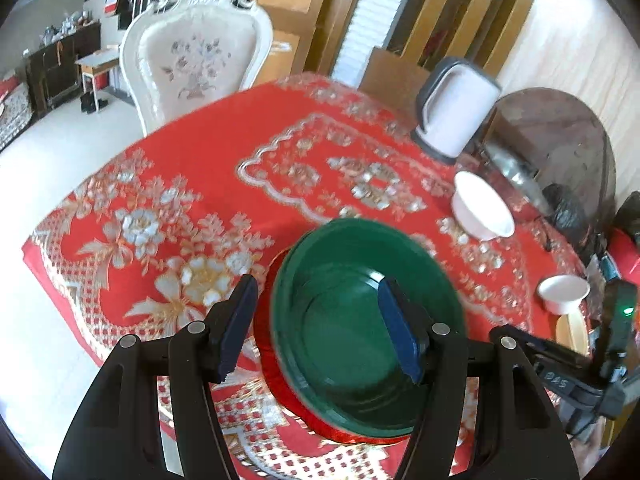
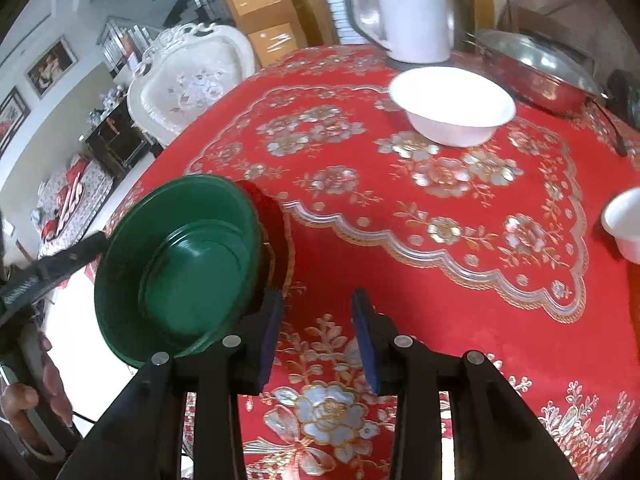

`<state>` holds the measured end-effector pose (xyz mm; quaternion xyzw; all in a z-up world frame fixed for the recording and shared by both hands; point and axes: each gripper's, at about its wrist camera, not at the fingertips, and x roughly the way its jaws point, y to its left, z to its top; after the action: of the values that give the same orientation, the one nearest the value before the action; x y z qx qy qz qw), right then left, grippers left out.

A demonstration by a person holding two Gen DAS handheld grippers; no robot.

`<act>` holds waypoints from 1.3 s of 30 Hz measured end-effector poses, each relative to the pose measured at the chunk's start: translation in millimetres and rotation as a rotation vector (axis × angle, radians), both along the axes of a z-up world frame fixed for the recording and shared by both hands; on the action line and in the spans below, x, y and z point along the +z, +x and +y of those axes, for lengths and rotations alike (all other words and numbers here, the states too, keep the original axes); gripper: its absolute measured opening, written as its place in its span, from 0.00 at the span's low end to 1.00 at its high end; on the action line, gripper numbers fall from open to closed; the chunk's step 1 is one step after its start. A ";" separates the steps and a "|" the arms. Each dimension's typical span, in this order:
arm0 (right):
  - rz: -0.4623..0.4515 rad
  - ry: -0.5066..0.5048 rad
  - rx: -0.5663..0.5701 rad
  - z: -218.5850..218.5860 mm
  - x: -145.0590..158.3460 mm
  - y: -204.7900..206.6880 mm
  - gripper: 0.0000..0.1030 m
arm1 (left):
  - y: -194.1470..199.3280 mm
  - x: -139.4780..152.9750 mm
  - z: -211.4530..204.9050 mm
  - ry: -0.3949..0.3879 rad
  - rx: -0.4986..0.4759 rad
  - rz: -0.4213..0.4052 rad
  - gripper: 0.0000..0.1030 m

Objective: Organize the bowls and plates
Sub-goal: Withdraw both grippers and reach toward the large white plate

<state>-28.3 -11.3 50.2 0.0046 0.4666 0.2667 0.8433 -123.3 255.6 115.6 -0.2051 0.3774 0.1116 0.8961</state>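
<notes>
A stack of green plates [image 1: 360, 332] rests on a red plate [image 1: 264, 344] near the front of the red flowered tablecloth [image 1: 180, 184]. My left gripper [image 1: 316, 284] hovers open over the stack. One finger appears beside the red rim, the other over the green hollow, and neither pad presses on a plate. In the right wrist view the green plates [image 2: 180, 264] and the red plate [image 2: 276, 220] lie to the left. My right gripper [image 2: 316, 296] is open just beside their rim, with only cloth between its fingers. A white bowl [image 2: 452, 108] stands farther back.
A small white bowl [image 2: 624, 224] sits at the right edge, near a cream plate [image 1: 572, 328]. A white jug [image 2: 404, 8] and a lidded metal pan [image 2: 536, 68] stand at the back. A white chair [image 1: 192, 60] is behind the table. The stack lies close to the table's near-left edge.
</notes>
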 end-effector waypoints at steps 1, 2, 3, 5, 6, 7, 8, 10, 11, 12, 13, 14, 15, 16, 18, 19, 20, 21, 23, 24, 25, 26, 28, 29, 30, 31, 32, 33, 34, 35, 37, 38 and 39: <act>0.005 0.006 -0.011 -4.8 -1.1 2.2 0.34 | 3.1 5.0 -4.9 0.001 -0.015 -0.009 0.61; 0.008 0.010 -0.018 -8.1 -1.4 3.4 0.35 | 7.6 8.6 -10.4 0.005 -0.031 -0.013 0.61; 0.011 0.014 -0.032 -13.8 -1.8 5.3 0.34 | 11.1 11.0 -15.5 0.007 -0.046 -0.016 0.61; 0.008 0.014 -0.059 -24.0 -1.7 8.3 0.35 | 21.5 14.4 -29.0 0.006 -0.088 -0.012 0.61; 0.008 0.015 -0.066 -27.6 -1.3 9.0 0.35 | 29.8 14.5 -38.0 -0.007 -0.119 -0.002 0.61; 0.008 0.018 -0.072 -31.2 -1.4 9.7 0.35 | 36.3 14.0 -45.6 -0.018 -0.143 0.006 0.61; 0.010 0.023 -0.084 -36.9 -1.5 11.2 0.35 | 46.7 13.6 -56.5 -0.024 -0.172 0.015 0.61; 0.009 0.021 -0.101 -45.0 -1.8 15.2 0.36 | 60.7 13.3 -70.7 -0.023 -0.198 0.025 0.61; 0.009 0.023 -0.111 -49.2 -1.3 18.1 0.37 | 69.3 13.2 -78.3 -0.025 -0.213 0.030 0.61; 0.008 0.026 -0.120 -52.7 -0.8 20.6 0.38 | 79.7 12.7 -86.2 -0.027 -0.225 0.039 0.61; 0.005 0.032 -0.140 -58.3 1.3 25.7 0.39 | 90.4 11.7 -93.6 -0.029 -0.236 0.053 0.61; 0.004 0.035 -0.156 -63.3 3.0 30.2 0.39 | 96.4 11.0 -97.5 -0.033 -0.245 0.059 0.61; 0.002 0.036 -0.169 -66.8 5.0 35.1 0.39 | 107.6 9.7 -104.5 -0.033 -0.261 0.072 0.61; -0.001 0.037 -0.177 -69.4 6.3 39.2 0.39 | 116.4 8.3 -109.4 -0.026 -0.266 0.088 0.61; -0.005 0.033 -0.195 -76.0 10.2 50.1 0.39 | 137.5 4.5 -120.7 -0.013 -0.279 0.118 0.61; -0.006 0.032 -0.198 -77.5 10.6 53.6 0.39 | 143.6 2.9 -123.5 -0.007 -0.277 0.127 0.61; -0.007 0.035 -0.204 -80.7 11.7 60.0 0.39 | 151.8 1.0 -126.7 -0.001 -0.274 0.139 0.61; -0.006 0.036 -0.208 -82.4 11.3 63.7 0.39 | 160.9 -1.5 -130.2 -0.001 -0.276 0.149 0.61; 0.001 0.038 -0.213 -85.2 10.3 72.1 0.39 | 174.1 -5.6 -135.6 0.006 -0.269 0.166 0.61; 0.006 0.039 -0.215 -86.6 8.8 77.0 0.39 | 181.9 -7.9 -138.1 0.007 -0.264 0.175 0.61; 0.011 0.040 -0.217 -87.4 7.6 81.0 0.39 | 186.8 -9.6 -139.5 0.007 -0.262 0.180 0.61; 0.015 0.042 -0.219 -88.5 6.3 85.0 0.39 | 192.8 -10.9 -142.1 0.008 -0.259 0.185 0.61; 0.018 0.045 -0.225 -92.8 5.9 92.8 0.39 | 205.7 -12.8 -147.4 0.020 -0.252 0.189 0.61; 0.018 0.046 -0.231 -95.9 6.5 97.6 0.39 | 208.9 -13.0 -148.7 0.022 -0.248 0.190 0.61; 0.017 0.048 -0.235 -97.9 6.8 101.1 0.39 | 214.1 -14.3 -151.1 0.027 -0.244 0.189 0.61; 0.016 0.051 -0.239 -100.4 7.2 105.1 0.39 | 219.3 -15.9 -153.6 0.035 -0.239 0.189 0.61; 0.015 0.053 -0.241 -101.6 7.8 107.5 0.39 | 223.0 -16.7 -155.2 0.042 -0.237 0.191 0.61; 0.012 0.056 -0.248 -104.6 8.4 111.8 0.39 | 227.8 -18.5 -157.6 0.053 -0.235 0.193 0.61; 0.011 0.058 -0.252 -106.2 8.7 114.9 0.39 | 231.6 -19.9 -159.3 0.059 -0.234 0.194 0.61; 0.012 0.062 -0.253 -107.8 9.1 118.3 0.39 | 236.0 -21.7 -161.2 0.067 -0.233 0.197 0.61; 0.014 0.067 -0.256 -110.9 9.4 123.9 0.39 | 243.2 -23.8 -164.5 0.079 -0.229 0.202 0.61; 0.014 0.068 -0.257 -111.7 9.4 125.8 0.39 | 248.1 -25.5 -165.7 0.084 -0.225 0.204 0.61; 0.013 0.071 -0.260 -113.0 10.2 129.8 0.39 | 250.8 -26.6 -166.3 0.086 -0.224 0.208 0.61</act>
<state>101.5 -124.3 60.5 0.0967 0.4578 0.1716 0.8669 127.4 89.3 88.9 -0.1106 0.4835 0.0474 0.8670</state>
